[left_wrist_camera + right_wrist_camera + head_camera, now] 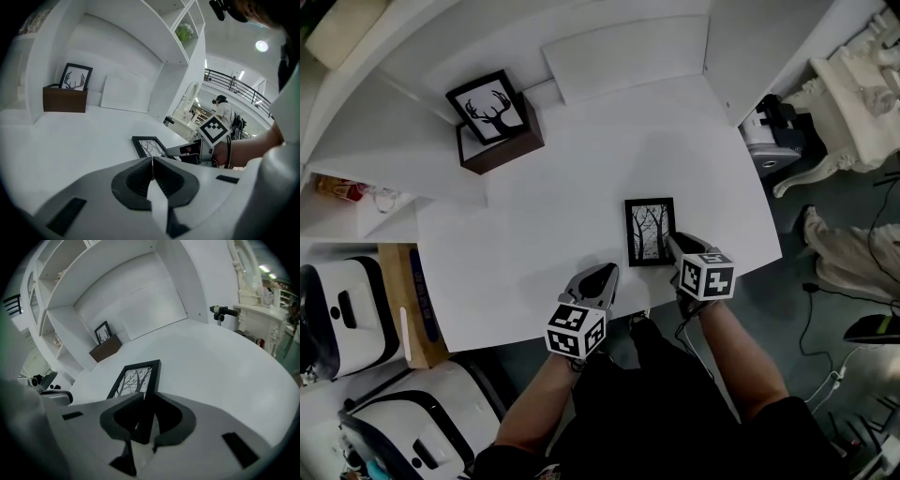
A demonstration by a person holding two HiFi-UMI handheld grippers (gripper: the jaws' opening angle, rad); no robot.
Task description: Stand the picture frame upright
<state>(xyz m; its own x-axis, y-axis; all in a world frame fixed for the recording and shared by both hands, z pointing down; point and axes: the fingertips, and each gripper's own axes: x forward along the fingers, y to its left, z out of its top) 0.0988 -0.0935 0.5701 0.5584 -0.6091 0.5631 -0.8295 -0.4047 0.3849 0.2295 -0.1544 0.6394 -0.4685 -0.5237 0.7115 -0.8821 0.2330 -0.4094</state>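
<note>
A black picture frame (650, 232) with a bare-tree print lies flat on the white table (544, 216), close to its near edge. My right gripper (673, 240) is at the frame's near right corner. In the right gripper view the frame (133, 378) runs back between the jaws of my right gripper (147, 397), and both pads press on its right rail. My left gripper (606, 274) hovers to the left of the frame, apart from it. Its jaws (152, 161) are shut with nothing between them. The left gripper view shows the frame (149, 146) and the right gripper (190, 151) ahead to the right.
A deer picture (487, 106) stands upright on a brown box (502, 148) at the back left of the alcove. A white panel (628, 54) leans against the back wall. The table's rounded edge (769, 234) drops off right of the frame. White ornate furniture (853, 94) stands at right.
</note>
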